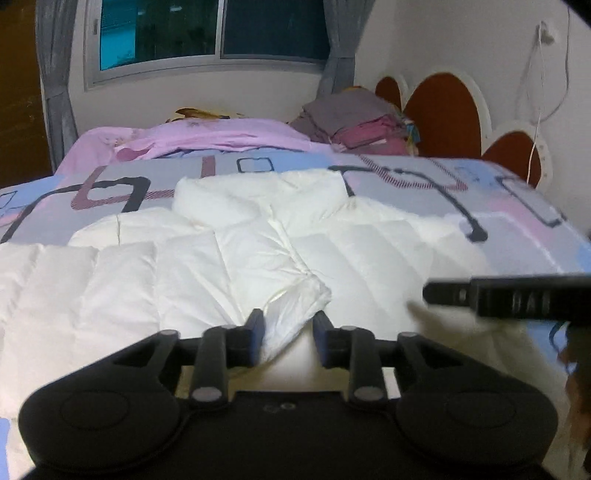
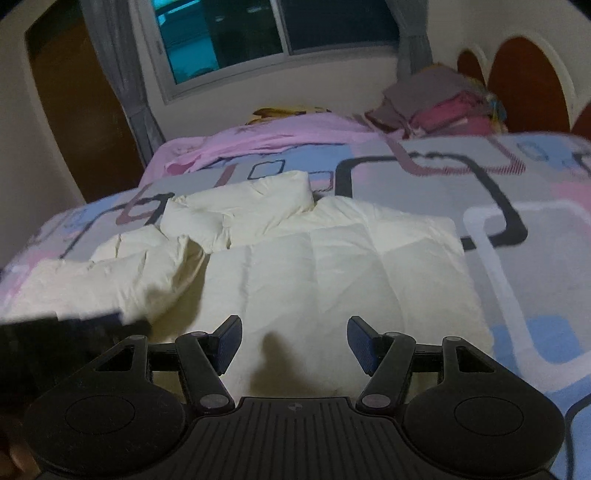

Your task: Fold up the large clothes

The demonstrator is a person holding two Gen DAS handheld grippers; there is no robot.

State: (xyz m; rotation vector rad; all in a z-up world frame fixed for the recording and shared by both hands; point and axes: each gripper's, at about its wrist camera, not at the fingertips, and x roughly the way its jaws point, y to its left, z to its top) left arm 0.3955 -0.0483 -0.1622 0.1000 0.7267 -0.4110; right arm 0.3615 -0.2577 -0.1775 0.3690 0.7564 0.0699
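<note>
White padded jacket [image 2: 325, 254] lies spread on the bed, quilted in long puffy channels, its collar [image 2: 258, 201] standing up at the far end toward the window [image 2: 236, 33]. Its fabric is creased and soft, cream in the right wrist view and brighter white [image 1: 229, 251] in the left. 1 sleeve or side panel is folded inward, leaving a bunched tip [image 1: 295, 306] that sits pinched between the narrow fingers of the left gripper [image 1: 288, 334]. Hovering low over the jacket's near panel, the right gripper [image 2: 293, 341] has its fingers spread wide with nothing between them. Underneath lies a bedspread [image 2: 517, 192] patterned in pink, blue and grey, with a pile of folded clothes [image 2: 436, 107] by the headboard [image 2: 524, 81].
</note>
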